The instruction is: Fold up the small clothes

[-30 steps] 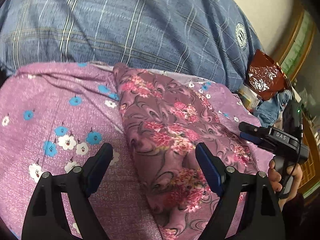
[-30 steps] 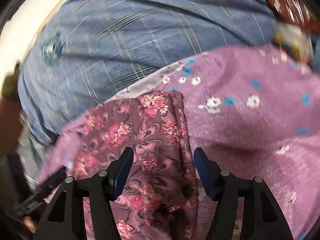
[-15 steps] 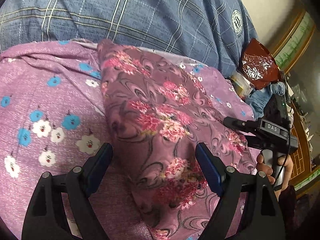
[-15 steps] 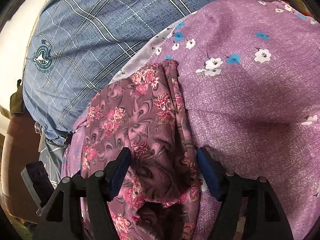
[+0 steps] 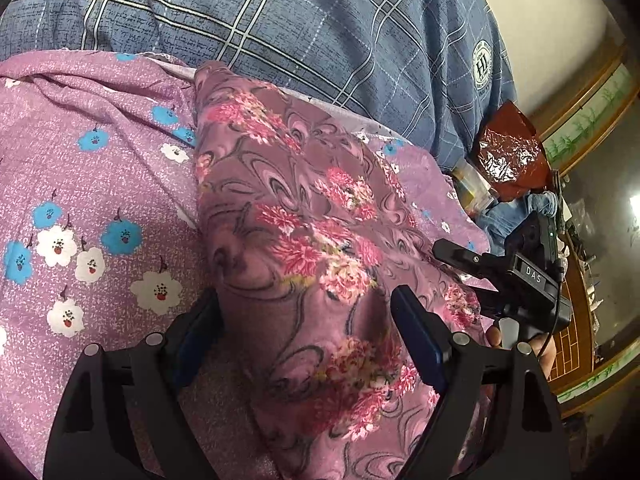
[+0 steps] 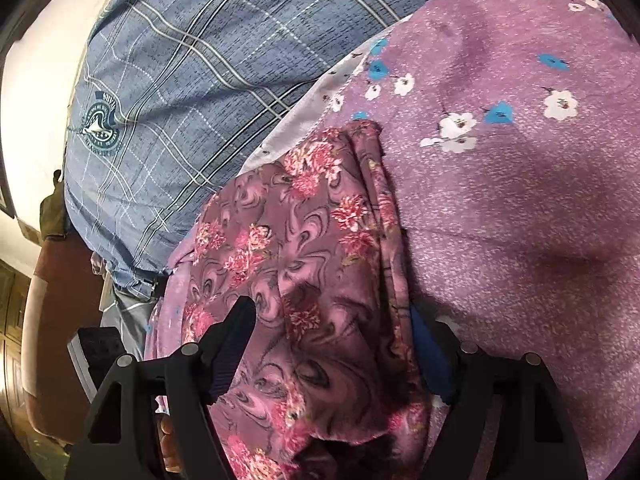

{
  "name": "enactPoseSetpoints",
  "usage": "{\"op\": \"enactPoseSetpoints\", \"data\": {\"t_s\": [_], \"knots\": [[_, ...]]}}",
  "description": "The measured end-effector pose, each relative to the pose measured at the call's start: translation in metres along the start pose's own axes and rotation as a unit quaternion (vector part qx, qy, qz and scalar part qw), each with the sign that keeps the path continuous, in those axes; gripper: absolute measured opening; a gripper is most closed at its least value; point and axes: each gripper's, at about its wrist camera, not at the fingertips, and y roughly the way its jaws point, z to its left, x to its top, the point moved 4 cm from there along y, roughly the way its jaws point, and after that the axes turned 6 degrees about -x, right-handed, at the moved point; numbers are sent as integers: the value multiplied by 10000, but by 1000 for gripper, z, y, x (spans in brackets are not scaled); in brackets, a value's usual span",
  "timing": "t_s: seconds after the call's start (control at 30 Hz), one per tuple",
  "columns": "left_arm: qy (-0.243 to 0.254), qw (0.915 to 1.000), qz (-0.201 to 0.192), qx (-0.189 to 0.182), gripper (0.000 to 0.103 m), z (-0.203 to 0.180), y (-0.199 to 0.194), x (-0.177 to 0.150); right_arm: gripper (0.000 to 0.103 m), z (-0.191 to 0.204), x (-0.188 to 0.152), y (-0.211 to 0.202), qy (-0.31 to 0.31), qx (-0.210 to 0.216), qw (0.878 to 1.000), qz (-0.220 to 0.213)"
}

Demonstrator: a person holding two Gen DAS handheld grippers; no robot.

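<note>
Mauve cloth printed with pink blossoms and dark swirls, the garment (image 5: 304,240), is laid in a long folded strip across a purple sheet (image 5: 80,184) dotted with white and blue flowers. Behind both, a blue plaid shirt (image 5: 280,20) is seen, worn by a person sitting close to the sheet's edge.

In the left wrist view, the left gripper (image 5: 304,332) is spread wide, and the near end of the garment is straddled by its two blue-padded fingers (image 5: 416,340); the left finger is partly tucked beneath the cloth's edge, while the right one stands clear over the fabric. Nothing is pinched. At the right edge, the right gripper (image 5: 456,254) is seen from the side, held in a hand (image 5: 520,340), its tip just at the garment's far edge; a small label reading "DAS" is carried on its body. From this side its opening cannot be judged.

In the right wrist view, the right gripper (image 6: 332,344) is likewise released and wide apart, with the garment (image 6: 304,248) bunched up between its fingers (image 6: 236,340); the right finger is mostly hidden behind a fold of the cloth.

A round crest (image 5: 482,65) is stitched on the shirt's chest, with large letters that look like "HJ" at its centre; the ring of small text around it is too fine to be read. A crinkled red foil bag (image 5: 510,156) is lying beyond the sheet, beside the shirt.
</note>
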Motion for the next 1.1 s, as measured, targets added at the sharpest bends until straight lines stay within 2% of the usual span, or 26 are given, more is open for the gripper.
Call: {"op": "enactPoseSetpoints", "data": {"t_s": [0.13, 0.27, 0.4, 0.63, 0.83, 1.1], "knots": [[122, 9999, -23, 70, 85, -6, 6, 1, 77, 11, -2, 7, -122, 62, 9999, 65], [137, 9999, -45, 68, 85, -8, 7, 1, 75, 22, -6, 11, -367, -207, 9991, 22], [83, 9999, -60, 79, 85, -5, 6, 2, 75, 34, -11, 14, -754, -741, 9944, -79], [378, 9985, -27, 385, 85, -10, 11, -1, 74, 42, -15, 12, -1138, -1316, 9844, -263], [437, 9981, -21, 443, 85, -11, 12, -2, 74, 54, -20, 8, -1587, -1792, 9696, -501], [516, 9973, -2, 522, 85, -12, 13, -2, 74, 69, -29, 4, -2162, -2426, 9421, -828]]}}
